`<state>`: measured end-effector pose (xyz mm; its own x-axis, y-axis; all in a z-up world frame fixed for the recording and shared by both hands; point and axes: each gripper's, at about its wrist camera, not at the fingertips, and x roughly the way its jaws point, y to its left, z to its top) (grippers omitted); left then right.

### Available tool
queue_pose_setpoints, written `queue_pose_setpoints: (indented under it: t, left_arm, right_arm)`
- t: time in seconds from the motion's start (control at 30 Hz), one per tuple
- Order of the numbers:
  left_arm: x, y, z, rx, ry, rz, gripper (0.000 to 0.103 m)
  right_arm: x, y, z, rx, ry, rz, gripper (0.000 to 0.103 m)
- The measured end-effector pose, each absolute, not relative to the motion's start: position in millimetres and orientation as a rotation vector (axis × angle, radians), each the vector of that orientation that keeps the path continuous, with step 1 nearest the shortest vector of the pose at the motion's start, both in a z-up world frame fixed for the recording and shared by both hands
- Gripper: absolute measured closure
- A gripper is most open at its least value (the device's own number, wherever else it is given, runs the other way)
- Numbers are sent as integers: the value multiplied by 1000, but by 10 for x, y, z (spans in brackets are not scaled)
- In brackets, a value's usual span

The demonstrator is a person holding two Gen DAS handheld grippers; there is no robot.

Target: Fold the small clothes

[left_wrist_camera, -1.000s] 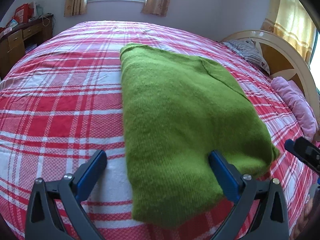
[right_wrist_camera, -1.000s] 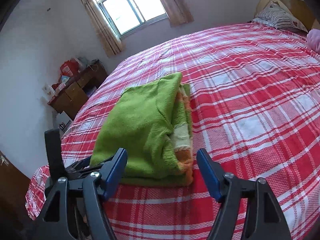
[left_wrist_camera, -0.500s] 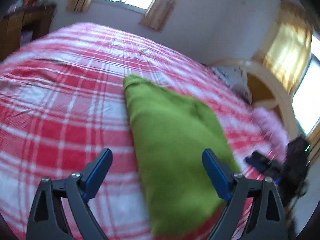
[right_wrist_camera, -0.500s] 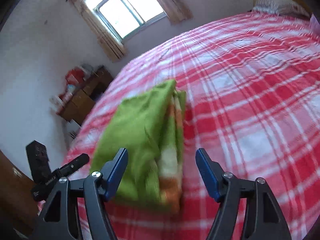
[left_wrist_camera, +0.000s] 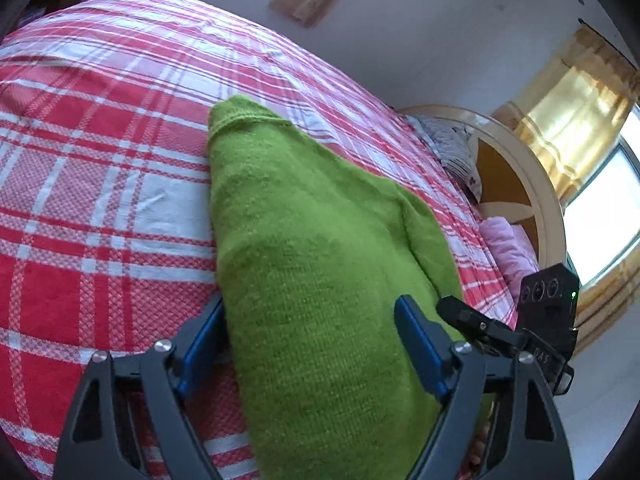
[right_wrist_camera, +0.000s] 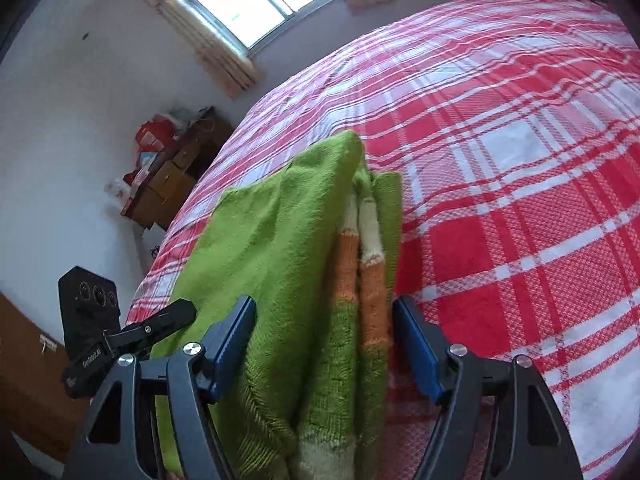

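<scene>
A folded green knitted sweater lies on the red and white plaid bed. My left gripper is open, its blue fingers either side of the sweater's near left corner, the cloth between them. In the right wrist view the sweater shows orange and cream stripes along its folded edge. My right gripper is open and straddles that striped near corner. Each gripper shows in the other's view: the right one and the left one.
A wooden headboard with a pink pillow and a patterned pillow stands at the bed's right. A wooden dresser with clutter stands by the wall under a curtained window.
Both grippers have moved forward and down onto the sweater's near edge. Their open fingers now straddle the near corners, where before they hung short of the cloth.
</scene>
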<state>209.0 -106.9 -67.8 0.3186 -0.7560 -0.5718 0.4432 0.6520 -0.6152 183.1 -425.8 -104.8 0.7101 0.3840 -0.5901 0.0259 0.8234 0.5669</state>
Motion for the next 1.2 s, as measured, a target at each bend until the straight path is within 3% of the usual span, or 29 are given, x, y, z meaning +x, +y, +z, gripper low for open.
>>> queue_pose_setpoints:
  t: [0.13, 0.23, 0.4, 0.47, 0.63, 0.93, 1.1, 1.2]
  left_arm:
    - [2123, -1074, -665, -396, 946, -831, 19]
    - [2135, -1137, -663, -348, 938, -771, 30]
    - [2008, -1233, -583, -249, 915, -706, 48]
    - [1965, -1210, -561, -254, 914, -702, 54]
    - [1724, -1150, -390, -182, 942, -715, 62]
    - [931, -765, -388, -168, 1088, -712, 59]
    - [973, -810, -439, -114, 1078, -625, 31]
    - [1058, -906, -490, -83, 1061, -595, 20]
  right_arm:
    - [1798, -4183, -1030, 553, 756, 237, 31]
    - [1862, -4158, -1046, 538, 771, 197, 32]
    - [1787, -3828, -853, 312, 772, 50, 51]
    - [1731, -3777, -789, 306, 777, 46, 63]
    - [1476, -3836, -719, 449, 803, 123, 67]
    - [556, -3608, -835, 575, 854, 265, 67]
    - [428, -3456, -814, 471, 821, 221, 62]
    - [569, -3475, -899, 442, 826, 168, 42]
